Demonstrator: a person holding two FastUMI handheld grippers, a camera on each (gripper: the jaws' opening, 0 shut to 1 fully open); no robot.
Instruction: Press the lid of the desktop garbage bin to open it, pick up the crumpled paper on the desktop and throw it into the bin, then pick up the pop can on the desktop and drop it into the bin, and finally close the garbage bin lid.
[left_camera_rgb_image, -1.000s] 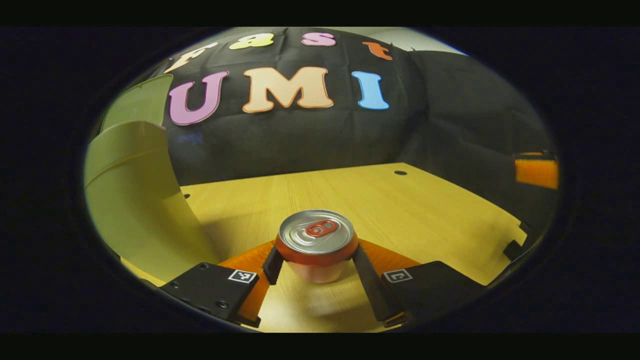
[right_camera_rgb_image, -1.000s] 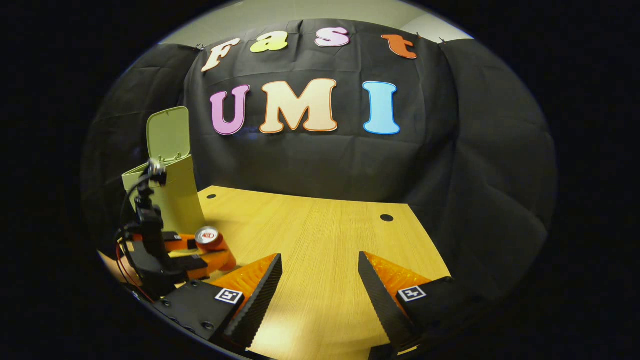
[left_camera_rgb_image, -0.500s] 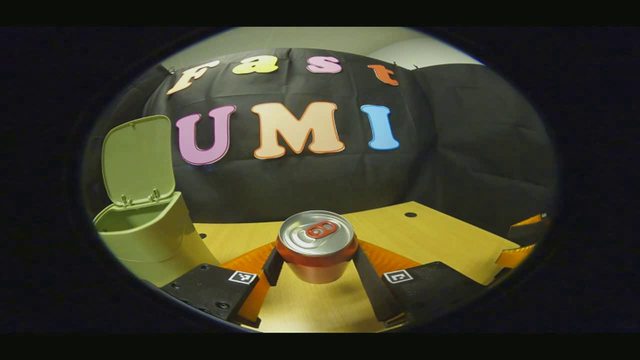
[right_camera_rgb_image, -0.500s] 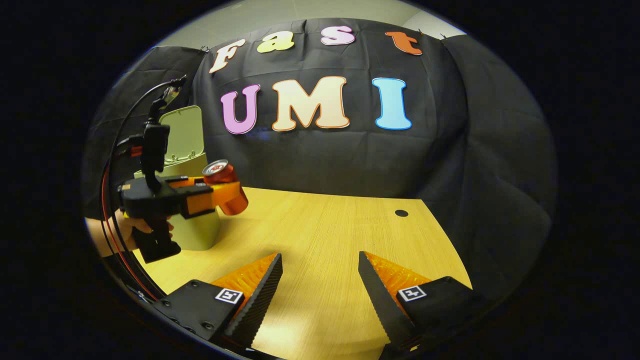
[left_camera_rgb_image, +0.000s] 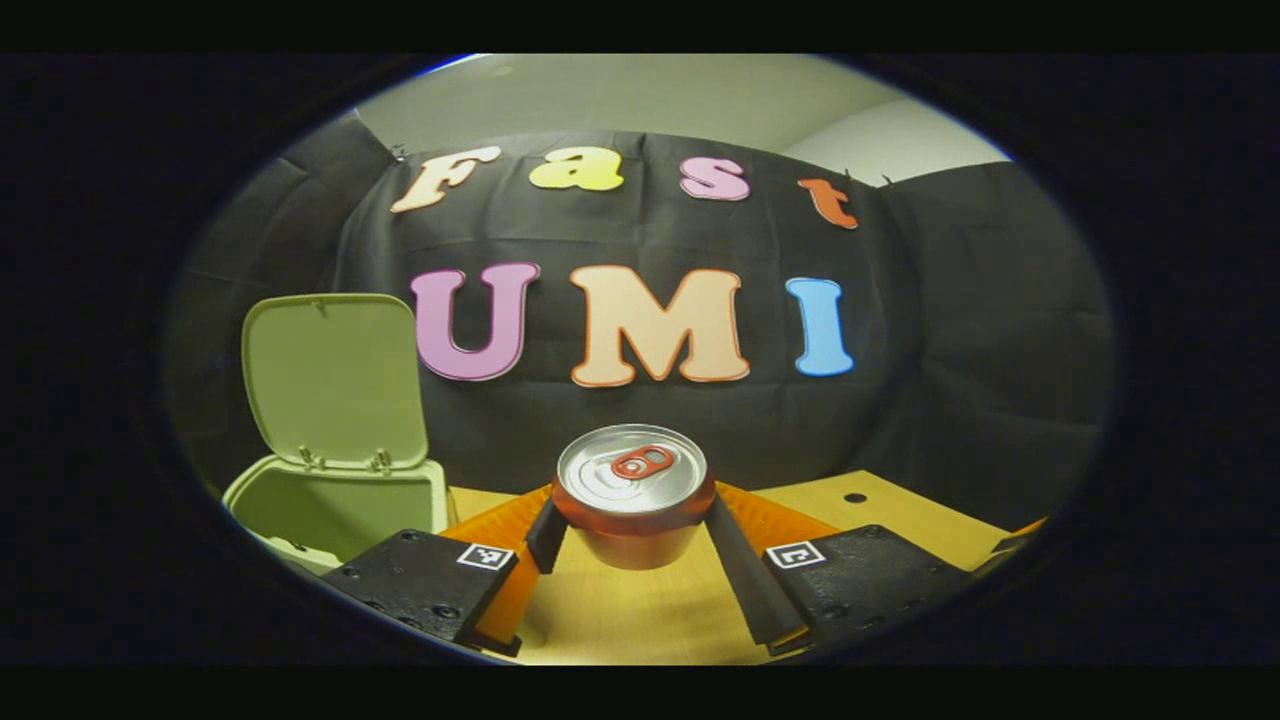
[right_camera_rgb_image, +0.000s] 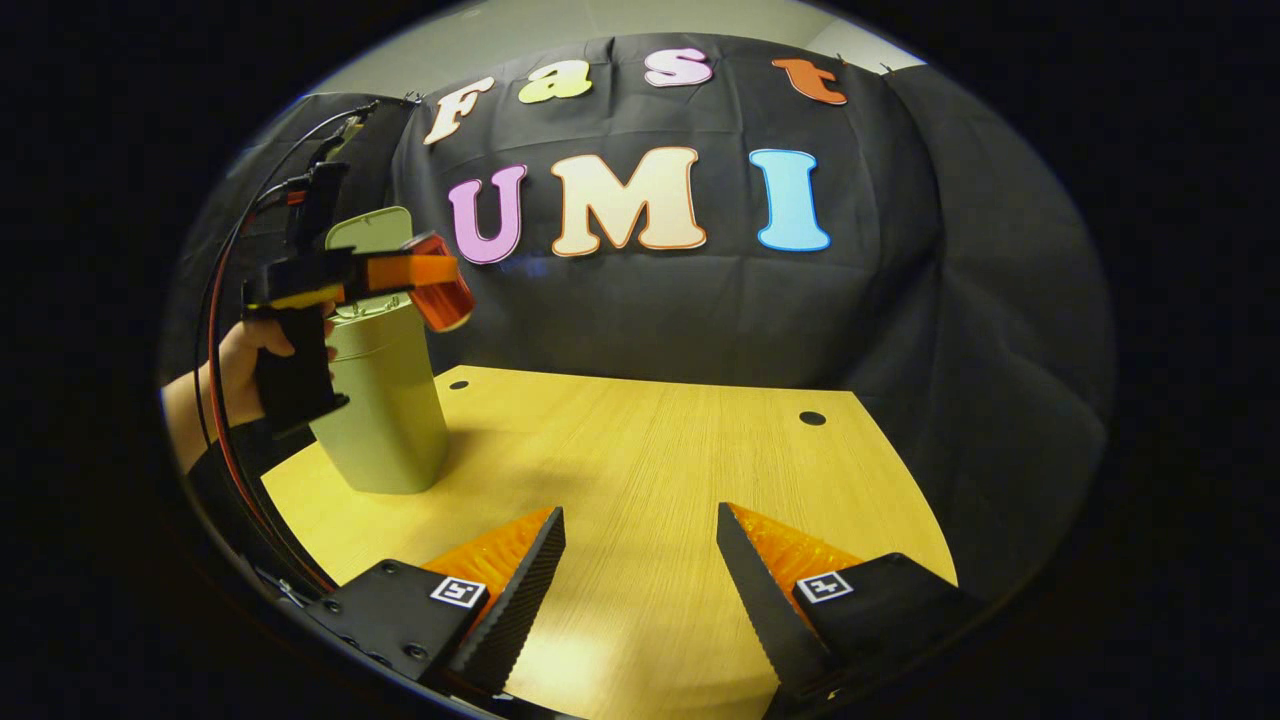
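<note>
The left gripper (left_camera_rgb_image: 632, 525) clamps the can (left_camera_rgb_image: 632, 492) between both fingers, up off the table (right_camera_rgb_image: 640, 450) beside the open bin (left_camera_rgb_image: 335, 500), while the right gripper view shows the right gripper (right_camera_rgb_image: 640, 580) spread wide, holding nothing.

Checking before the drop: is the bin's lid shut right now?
No, in the left gripper view the lid stands raised behind the open bin, with the pop can gripped beside it.
</note>
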